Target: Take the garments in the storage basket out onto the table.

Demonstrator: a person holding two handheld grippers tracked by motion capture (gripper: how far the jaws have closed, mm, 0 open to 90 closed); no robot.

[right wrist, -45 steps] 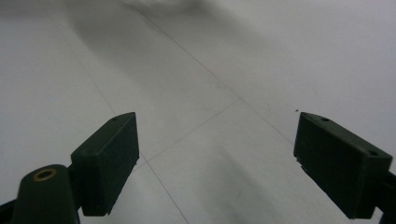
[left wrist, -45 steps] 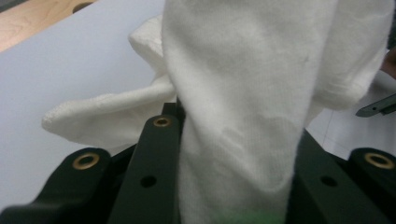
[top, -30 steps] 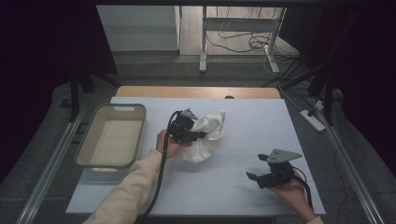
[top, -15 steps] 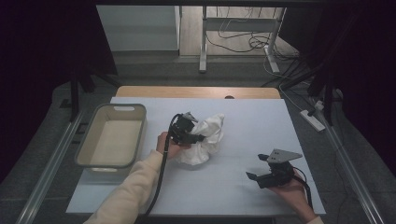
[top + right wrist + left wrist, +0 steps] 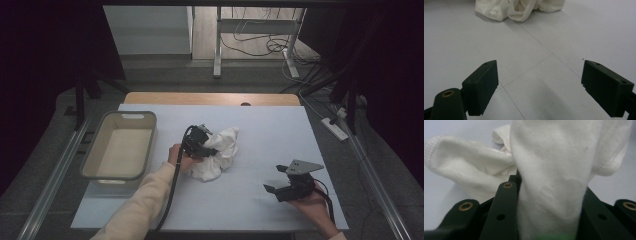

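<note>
The crumpled white cotton cloth (image 5: 218, 152) lies near the centre of the pale grey bench (image 5: 260, 210), and the left hand-held gripper (image 5: 200, 142) sits on its nine o'clock side, pinching a thick fold; in the left gripper view that fold (image 5: 551, 195) stands packed between the two black jaws, which press its sides, while the rest of the fabric spills away toward ten o'clock. The jaws have just been easing apart a little, with the cloth between them. My reading is that the fold is gripped high so the bundle can be carried or set down in one piece, perhaps toward the empty beige plastic tub (image 5: 120, 150) at nine o'clock of the cloth, just off the bench's left edge area. The right hand-held gripper (image 5: 280, 187) rests low at four o'clock of the cloth, well apart from it, jaws spread wide with nothing between them, likely waiting its turn. Bare bench lies between the two grippers and toward twelve o'clock, giving free room; the tub's near wall is the one edge to clear.
</note>
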